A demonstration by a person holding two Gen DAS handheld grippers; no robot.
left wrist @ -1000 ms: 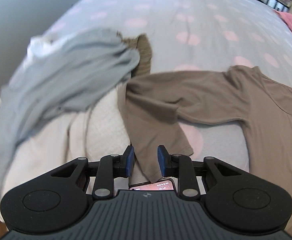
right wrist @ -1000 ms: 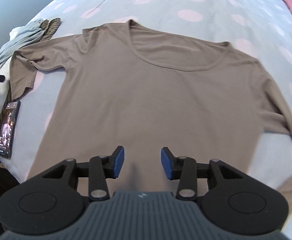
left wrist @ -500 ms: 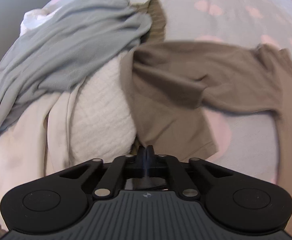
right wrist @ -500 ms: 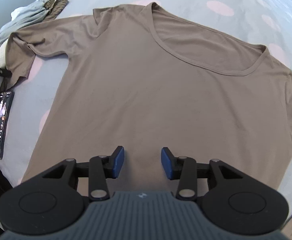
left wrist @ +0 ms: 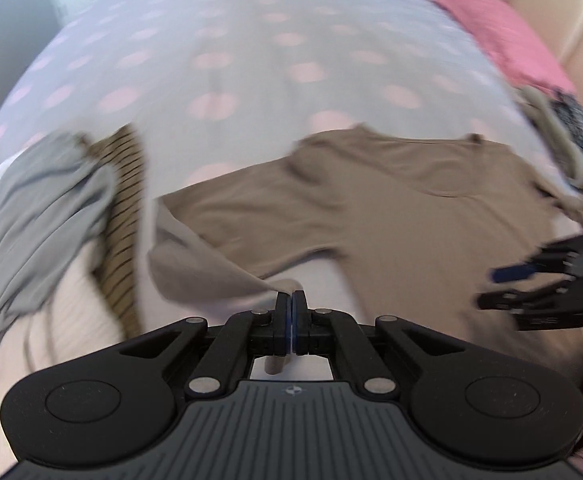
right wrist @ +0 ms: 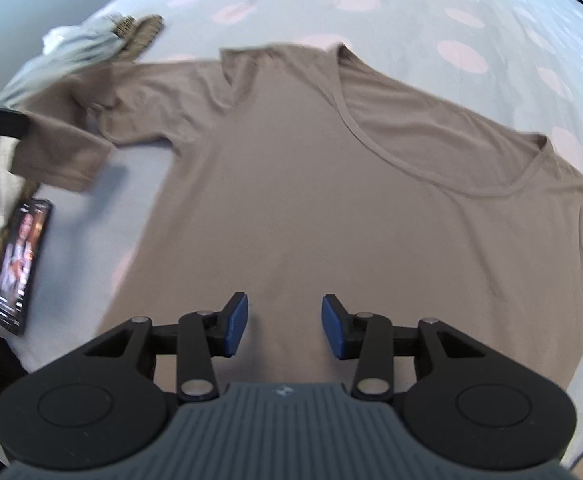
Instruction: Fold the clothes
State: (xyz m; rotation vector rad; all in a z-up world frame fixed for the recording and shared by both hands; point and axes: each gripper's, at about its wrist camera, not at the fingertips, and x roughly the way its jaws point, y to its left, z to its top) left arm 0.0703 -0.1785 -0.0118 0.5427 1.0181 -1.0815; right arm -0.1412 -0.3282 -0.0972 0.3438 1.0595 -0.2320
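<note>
Grey jersey, white knit and a striped olive piece heaped at far left as a pile of clothes (left wrist: 51, 216), beside a phone (right wrist: 21, 264) lying face up on the dotted bedspread (left wrist: 251, 60). Just right of that heap, left tool (left wrist: 290, 316) pressed fully closed on the cuff of the left sleeve (left wrist: 219, 264) of the brown long-sleeved top (right wrist: 331, 200), the cuff raised off the bed and its paler inner face turned up, a pinch of cloth poking through behind the pads. Spread front-up across the bed, body mostly flat, neckline away from the cameras, hem nearest, right sleeve trailing off at far right. Thin, soft, stretchy knit by the look of it: light, limp, no stiffness to hold a crease, likely to sag and drag the rest along when lifted by one point, and to slide a little over the bedspread. Best taken at hems, cuffs and shoulder seams, where doubled cloth gives the pads something to bite; a pinch in mid-panel would probably only tent up a peak. Further right, right tool (right wrist: 284, 326) hovering low over the middle of the hem, blue pads wide apart, gripping nothing. At far right, a pink cloth (left wrist: 503, 36) near the head of the bed, well apart from the top.
</note>
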